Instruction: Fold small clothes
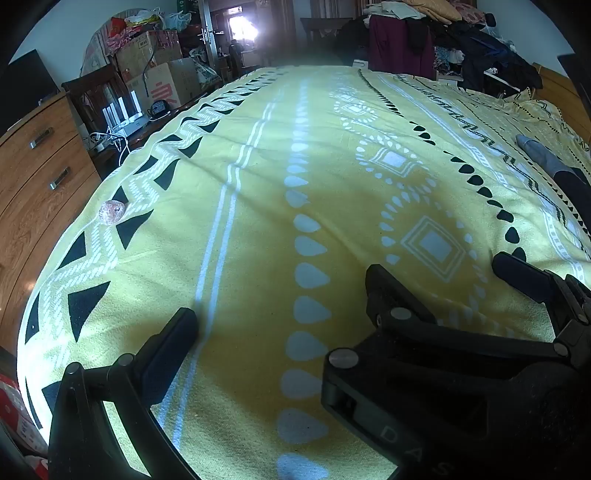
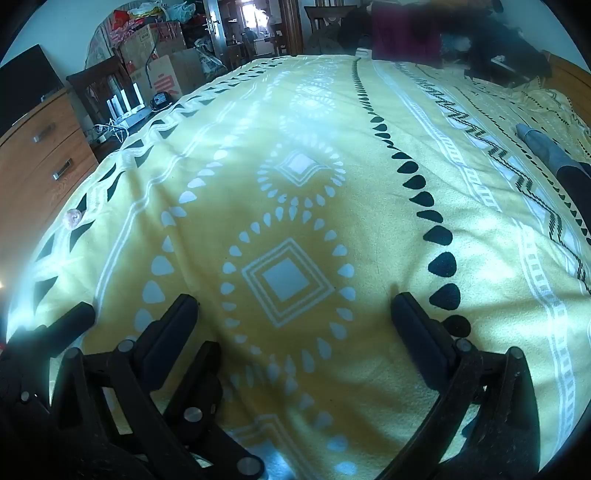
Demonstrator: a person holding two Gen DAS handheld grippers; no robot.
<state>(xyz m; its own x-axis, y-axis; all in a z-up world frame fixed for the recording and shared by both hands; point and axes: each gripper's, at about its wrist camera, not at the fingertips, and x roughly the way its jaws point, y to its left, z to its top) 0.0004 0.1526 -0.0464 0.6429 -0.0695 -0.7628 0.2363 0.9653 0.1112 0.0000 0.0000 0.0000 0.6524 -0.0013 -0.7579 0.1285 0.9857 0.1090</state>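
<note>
Both grippers hover low over a bed with a yellow patterned blanket [image 1: 258, 221]. My left gripper [image 1: 284, 310] is open, with nothing between its fingers. My right gripper [image 2: 295, 306] is open too and holds nothing. It sits close on the right of the left one, and its black frame [image 1: 424, 350] fills the lower right of the left wrist view. A grey and dark piece of cloth [image 1: 543, 155] [image 2: 546, 147] lies at the far right edge of the bed, partly cut off by the frame edge and well away from both grippers.
A small pinkish ball [image 1: 112, 212] [image 2: 72, 218] rests on the blanket near the left edge. A wooden dresser [image 1: 40, 173] stands left of the bed, with a chair and cardboard boxes [image 1: 162, 85] behind it. Piled clothes [image 1: 424, 33] lie beyond the far end.
</note>
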